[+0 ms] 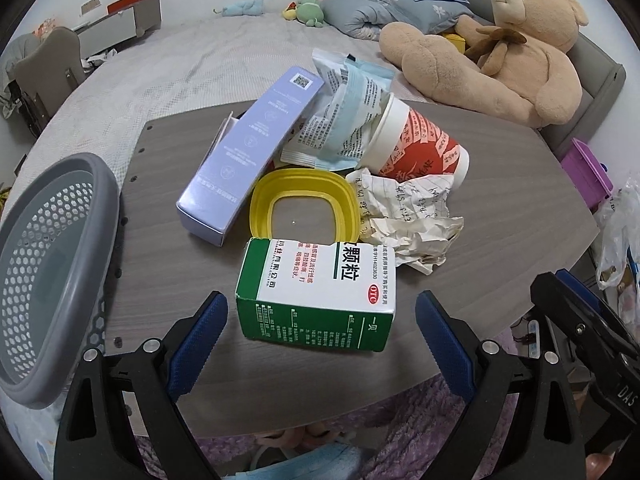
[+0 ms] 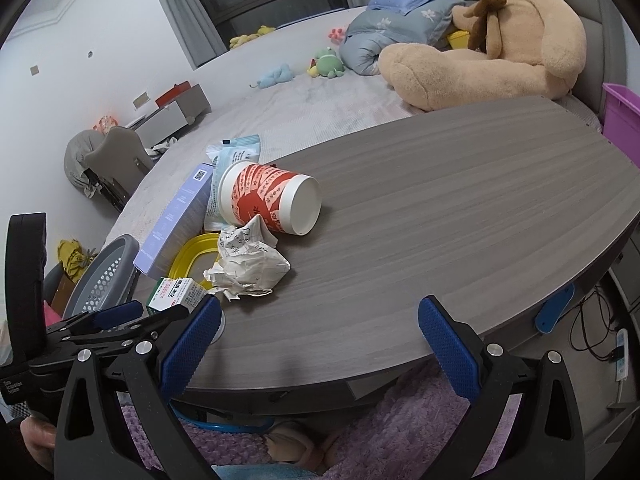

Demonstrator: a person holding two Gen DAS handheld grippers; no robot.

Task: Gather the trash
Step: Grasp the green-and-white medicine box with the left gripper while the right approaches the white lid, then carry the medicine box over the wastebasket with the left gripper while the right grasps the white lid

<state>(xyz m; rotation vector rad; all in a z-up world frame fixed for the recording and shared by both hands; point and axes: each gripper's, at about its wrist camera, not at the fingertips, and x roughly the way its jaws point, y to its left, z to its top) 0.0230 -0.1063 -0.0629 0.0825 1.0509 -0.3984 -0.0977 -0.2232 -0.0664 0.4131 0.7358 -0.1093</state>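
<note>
A pile of trash lies on the grey wooden table (image 1: 500, 184): a green and white medicine box (image 1: 316, 296), a yellow plastic lid (image 1: 304, 196), a purple box (image 1: 252, 152), a crumpled paper (image 1: 408, 216), a red and white paper cup (image 1: 416, 144) on its side and a pale blue wrapper (image 1: 344, 108). My left gripper (image 1: 320, 336) is open, its jaws either side of the medicine box, just short of it. My right gripper (image 2: 320, 344) is open and empty over the table's near edge, right of the pile; the cup (image 2: 268, 200) and paper (image 2: 248, 260) lie ahead to its left.
A grey perforated basket (image 1: 52, 264) stands at the table's left edge. A bed behind the table holds a big teddy bear (image 1: 500, 56), a rolled quilt (image 1: 372, 8) and small toys. A purple bin (image 2: 620, 120) stands at the right.
</note>
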